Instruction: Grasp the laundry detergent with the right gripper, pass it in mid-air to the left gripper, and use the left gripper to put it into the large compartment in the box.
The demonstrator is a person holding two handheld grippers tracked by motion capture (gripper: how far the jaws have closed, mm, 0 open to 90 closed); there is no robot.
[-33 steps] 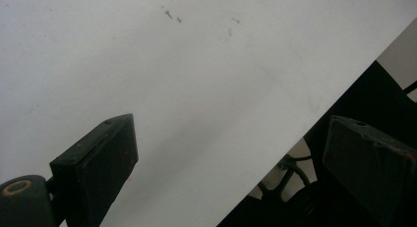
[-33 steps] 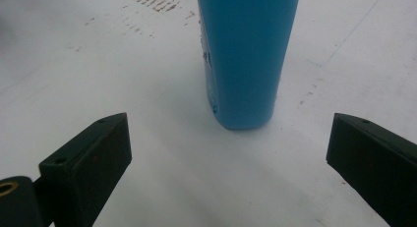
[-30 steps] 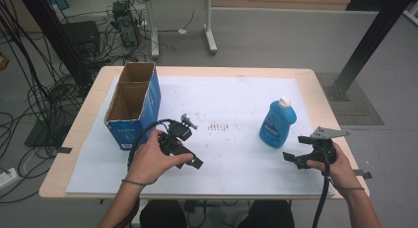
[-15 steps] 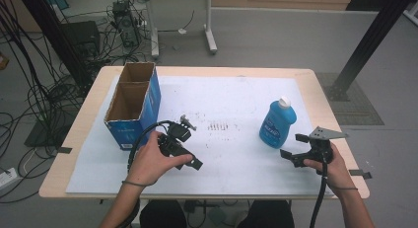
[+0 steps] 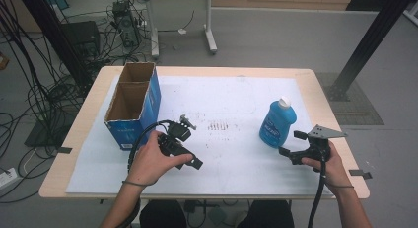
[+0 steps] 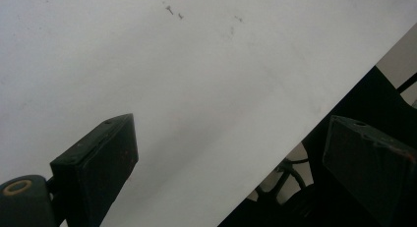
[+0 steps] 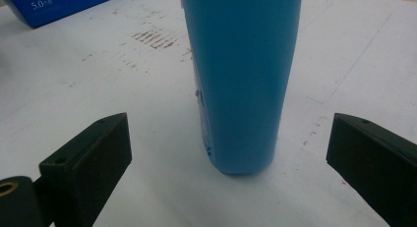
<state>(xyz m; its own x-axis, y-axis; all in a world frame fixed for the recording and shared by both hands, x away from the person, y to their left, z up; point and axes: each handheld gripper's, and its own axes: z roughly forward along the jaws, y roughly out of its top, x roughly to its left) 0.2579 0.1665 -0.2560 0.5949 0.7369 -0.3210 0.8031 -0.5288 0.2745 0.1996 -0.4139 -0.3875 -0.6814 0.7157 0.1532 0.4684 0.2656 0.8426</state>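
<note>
bottle (image 5: 277,124): blue, white cap | box (image 5: 133,105): blue | sheet (image 5: 231,97): white

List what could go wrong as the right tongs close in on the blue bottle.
1. The blue bottle stands upright, tall and narrow; a nudge from one jaw of the open right tongs before the other touches could tip it.
2. Its sides look smooth and rounded, so a low grip might let it slip or swing.
3. The left tongs point away from the bottle, at the white sheet, too far to steady it.
</note>
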